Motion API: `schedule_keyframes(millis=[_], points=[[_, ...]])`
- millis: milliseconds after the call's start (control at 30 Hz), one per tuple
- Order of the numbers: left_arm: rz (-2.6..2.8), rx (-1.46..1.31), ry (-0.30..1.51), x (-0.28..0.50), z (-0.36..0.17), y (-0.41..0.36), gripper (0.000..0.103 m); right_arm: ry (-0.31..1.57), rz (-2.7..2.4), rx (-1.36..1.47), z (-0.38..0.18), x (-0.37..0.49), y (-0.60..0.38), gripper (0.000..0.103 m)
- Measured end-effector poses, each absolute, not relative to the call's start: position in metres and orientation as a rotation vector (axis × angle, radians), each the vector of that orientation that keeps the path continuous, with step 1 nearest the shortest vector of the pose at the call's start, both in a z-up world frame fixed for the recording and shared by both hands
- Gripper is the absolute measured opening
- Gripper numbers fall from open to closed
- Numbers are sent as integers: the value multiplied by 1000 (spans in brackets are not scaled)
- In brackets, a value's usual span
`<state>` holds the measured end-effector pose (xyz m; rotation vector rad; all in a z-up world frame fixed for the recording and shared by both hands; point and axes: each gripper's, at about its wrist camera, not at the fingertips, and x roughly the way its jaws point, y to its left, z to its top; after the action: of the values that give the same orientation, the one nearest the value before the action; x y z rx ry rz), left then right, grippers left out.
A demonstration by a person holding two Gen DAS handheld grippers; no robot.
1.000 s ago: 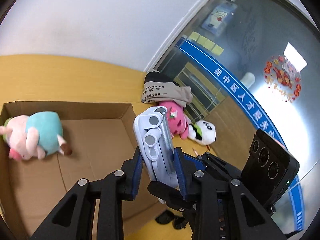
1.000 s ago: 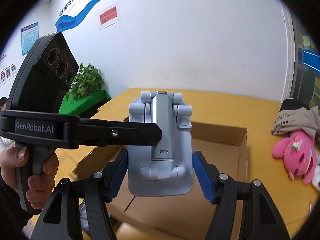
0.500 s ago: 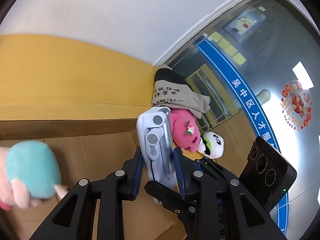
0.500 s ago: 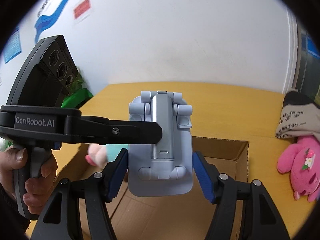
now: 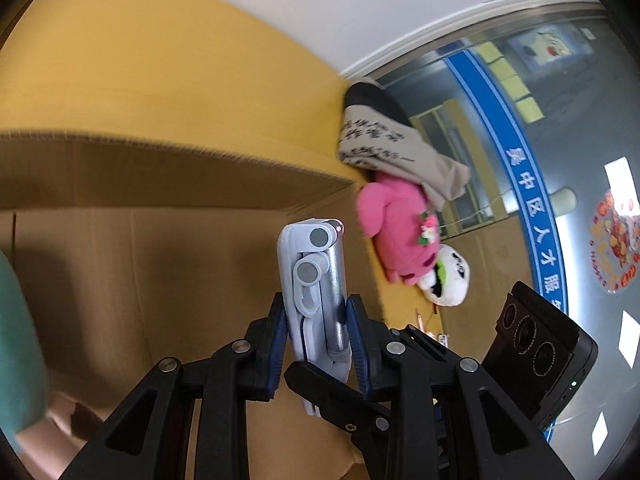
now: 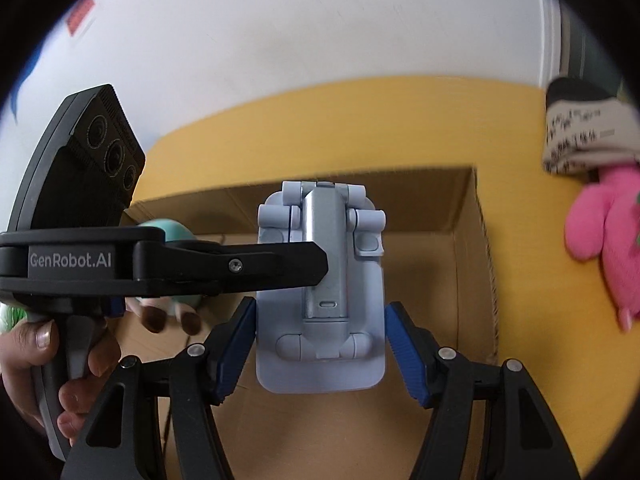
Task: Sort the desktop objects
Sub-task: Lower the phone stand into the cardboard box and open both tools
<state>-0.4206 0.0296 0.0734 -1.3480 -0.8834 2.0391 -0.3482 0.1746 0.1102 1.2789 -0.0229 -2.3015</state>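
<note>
A pale blue-grey folded phone stand (image 5: 312, 280) (image 6: 320, 280) hangs over the open cardboard box (image 5: 160, 148) (image 6: 484, 260). My left gripper (image 5: 316, 312) is shut on its thin faces. My right gripper (image 6: 320, 320) is shut across its wide sides, blue pads (image 6: 236, 344) against both edges. In the right wrist view the left gripper's black finger (image 6: 240, 264) reaches in from the left, with a hand (image 6: 36, 344) on its handle. A teal and pink plush (image 6: 172, 236) (image 5: 16, 340) lies inside the box at its left.
On the yellow table (image 5: 160, 60) right of the box lie a pink plush (image 5: 400, 232) (image 6: 612, 248), a panda plush (image 5: 448, 280) and a beige printed cloth (image 5: 384, 136) (image 6: 580, 136). A white wall stands behind, and a glass partition to the right.
Both grippers, still holding the stand, have come down toward the box and tilted further downward. The box's walls and the plush inside now sit closer in view.
</note>
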Motion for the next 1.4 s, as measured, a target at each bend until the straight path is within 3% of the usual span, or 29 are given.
schedule_keyframes(millis=[233,267,300,500,567,633,733,867,967,1100,1400], points=[[2052,-1420,-880,-431,48,34,30,-19,-2304,1385,85,-354,165,63],[2060,-1435,-866,-433,44,36,27,-18,-2305,1395,82,-355,165,61],[2075,-1464,-848,-434,38,39,23,-12,-2298,1394,80,-355,162,44],[2085,-1448,-858,-432,34,38,25,107,-2366,1388,79,-346,149,44],[2112,-1465,-833,-431,37,39,33,120,-2371,1391,76,-349,148,45],[2185,-1447,-815,-426,48,37,63,123,-2374,1389,78,-345,147,45],[2322,-1302,-736,-404,85,33,77,140,-2411,1342,84,-361,159,47],[2603,-1115,-526,-353,147,22,82,146,-2487,1192,124,-321,171,77],[2875,-885,-266,-292,198,16,100,163,-2552,1098,152,-282,179,81],[3082,-603,-154,-203,242,-2,103,184,-2562,1027,176,-231,186,81],[3192,-523,18,-60,271,-20,103,220,-2600,854,219,-151,198,81]])
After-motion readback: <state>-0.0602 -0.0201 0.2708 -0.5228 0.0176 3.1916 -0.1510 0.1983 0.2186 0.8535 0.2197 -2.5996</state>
